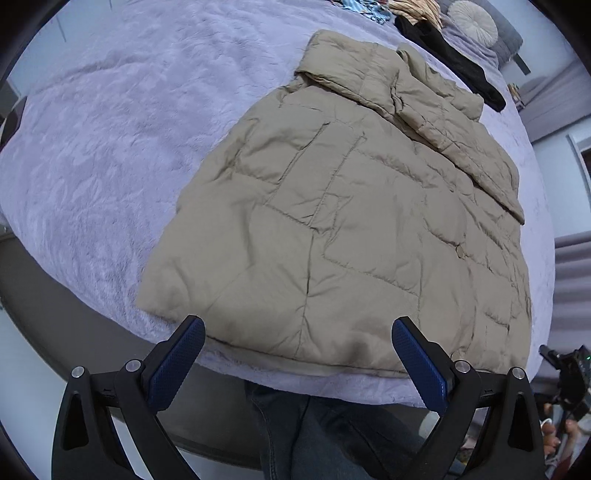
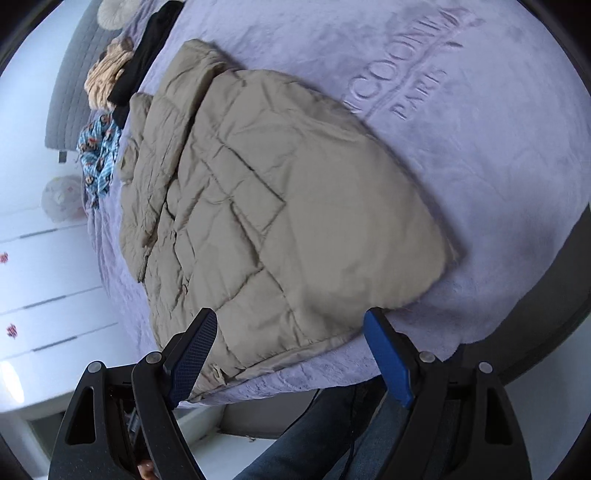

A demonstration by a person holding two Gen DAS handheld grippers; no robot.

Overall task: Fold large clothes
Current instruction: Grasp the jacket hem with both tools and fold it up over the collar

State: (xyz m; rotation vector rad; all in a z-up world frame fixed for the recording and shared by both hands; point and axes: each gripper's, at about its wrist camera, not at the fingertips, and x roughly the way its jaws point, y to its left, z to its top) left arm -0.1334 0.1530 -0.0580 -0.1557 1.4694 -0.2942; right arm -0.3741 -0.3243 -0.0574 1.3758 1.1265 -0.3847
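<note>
A large beige quilted jacket (image 1: 343,221) lies flat on the lilac blanket (image 1: 110,147), its sleeves folded across the body near the collar end. In the left wrist view my left gripper (image 1: 299,325) hangs open just above the jacket's near hem, nothing between its blue pads. In the right wrist view the same jacket (image 2: 280,206) runs away from the bed's edge. My right gripper (image 2: 291,321) stands open over the hem's corner, its jaws wide and empty.
A black garment (image 1: 454,62), a striped tan cloth (image 1: 417,9) and a blue patterned cloth (image 2: 99,147) lie beyond the collar, beside a round pale cushion (image 1: 472,22). A person's jeans-clad legs (image 1: 314,435) stand against the bed's edge. White drawers (image 2: 44,295) stand beside the bed.
</note>
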